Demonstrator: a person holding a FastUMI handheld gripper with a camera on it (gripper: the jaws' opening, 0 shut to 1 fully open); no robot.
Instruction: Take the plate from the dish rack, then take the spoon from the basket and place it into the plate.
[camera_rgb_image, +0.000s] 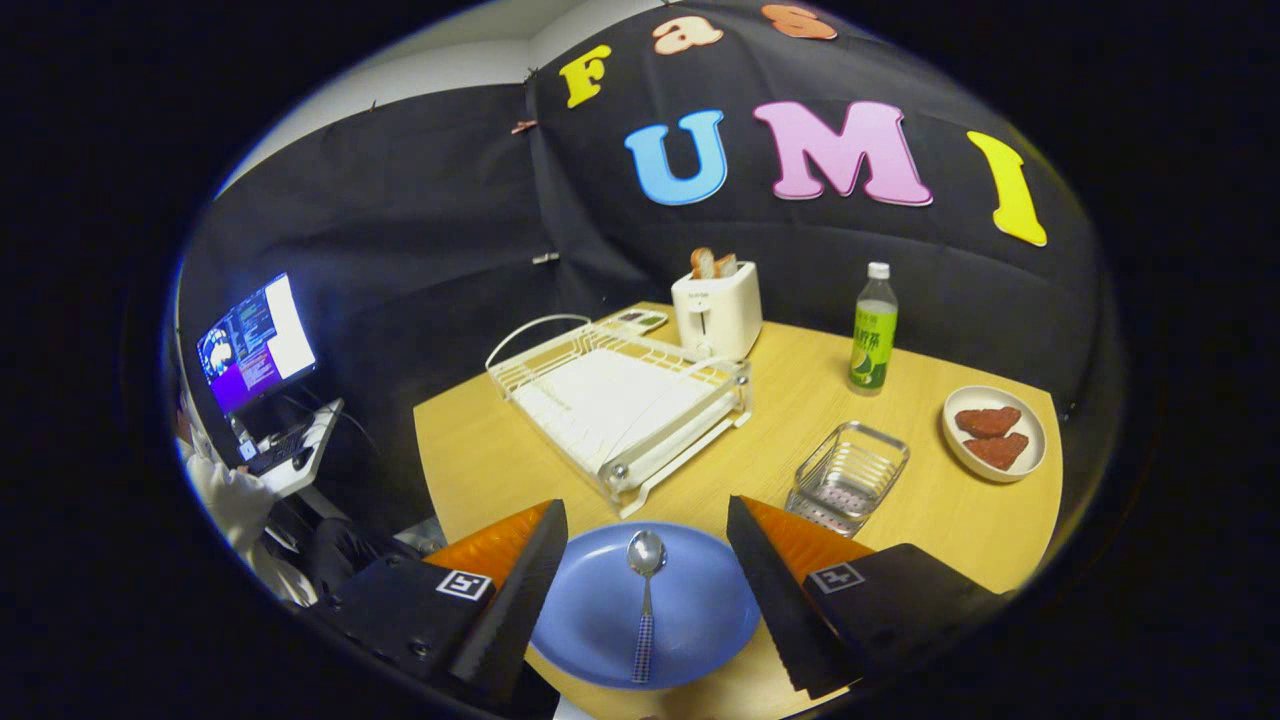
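Gripper (646, 580) is hanging released, fingers spread wide, touching nothing. Spoon (645, 600) is lying on the blue plate (700, 610) between them at the tabletop's near edge, long axis running along the fingers, bowl pointing away. Wire basket (848, 476) and dish rack (620, 405) are sitting beyond, toward mid-table. Placement is looking done.

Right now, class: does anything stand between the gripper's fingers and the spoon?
Nothing visible does. The spoon already lies in the blue plate, in the gap between the open gripper fingers, which touch nothing.
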